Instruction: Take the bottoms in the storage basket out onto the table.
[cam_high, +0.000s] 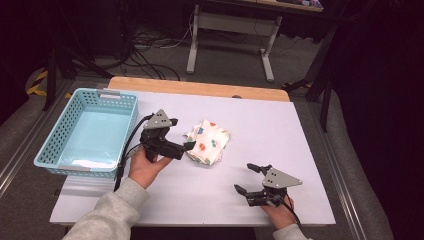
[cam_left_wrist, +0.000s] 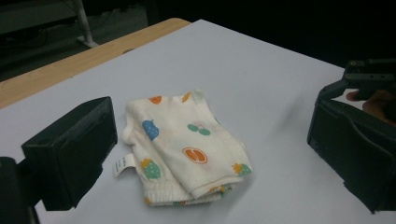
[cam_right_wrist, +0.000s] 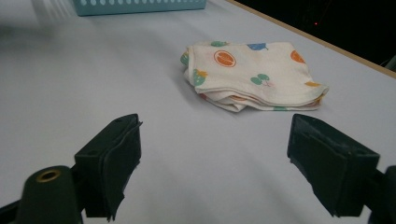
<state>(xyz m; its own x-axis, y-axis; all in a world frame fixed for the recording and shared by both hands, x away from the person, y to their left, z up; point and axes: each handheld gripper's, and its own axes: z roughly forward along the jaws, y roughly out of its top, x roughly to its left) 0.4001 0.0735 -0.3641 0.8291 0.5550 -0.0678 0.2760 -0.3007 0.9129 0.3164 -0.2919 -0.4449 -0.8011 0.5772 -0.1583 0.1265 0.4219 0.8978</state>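
Folded white cloth with coloured fruit prints (cam_high: 208, 141) lies flat near the middle of my white-topped desk (cam_high: 260, 125), a small label sticking out of one edge in the left gripper view, stacked layers showing at the near edge in the right gripper view. Light blue perforated plastic basket (cam_high: 87, 132) sits at the desk's left side, well apart from the cloth; nothing visible inside from the high view except a pale patch at its near wall that I cannot make out. Strip of bare wood (cam_high: 200, 88) along the desk's far edge. Beyond that, grey floor with loose black cables (cam_high: 150, 60) and a white metal desk frame (cam_high: 230, 35). Nothing lies between either tool and the cloth. My left tool (cam_high: 189, 146) is held just beside the cloth's left edge, pointing right toward it, hand gripping the body from below, grey sleeve (cam_high: 110, 212) coming in from bottom left; jaws stand wide apart and grip nothing, the cloth lying on the desk ahead between them, not touched. My right tool (cam_high: 246, 179) is near the desk's front edge, well apart from the cloth, pointing left and away; jaws spread wide, nothing between them but bare desk.
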